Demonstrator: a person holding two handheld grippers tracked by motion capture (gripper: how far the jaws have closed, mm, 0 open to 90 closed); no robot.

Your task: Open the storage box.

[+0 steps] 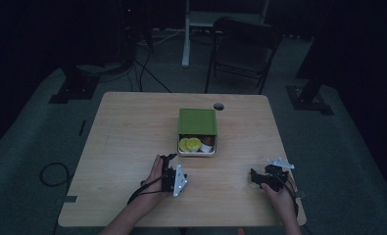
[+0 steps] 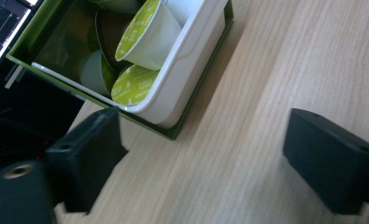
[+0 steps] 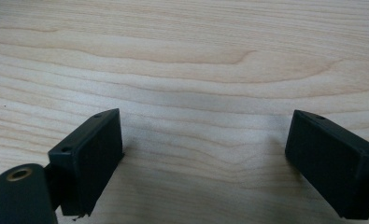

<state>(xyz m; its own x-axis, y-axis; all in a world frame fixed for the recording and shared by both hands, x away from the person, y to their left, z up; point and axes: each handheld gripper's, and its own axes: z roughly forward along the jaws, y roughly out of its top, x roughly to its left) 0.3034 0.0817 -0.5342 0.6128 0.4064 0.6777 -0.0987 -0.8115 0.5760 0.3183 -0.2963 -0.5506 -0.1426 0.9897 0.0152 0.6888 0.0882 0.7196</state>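
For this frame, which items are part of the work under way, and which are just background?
In the job:
- green box, half open
- white tray inside it
- coffee capsules
- left claw, open, empty, nearest the box

Just about:
- right claw, open, over bare table
- chair
- floor cables

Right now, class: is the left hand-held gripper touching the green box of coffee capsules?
Apart. In the left gripper view, bare table lies between the open left hand-held gripper and the green box; nothing sits between the jaws.
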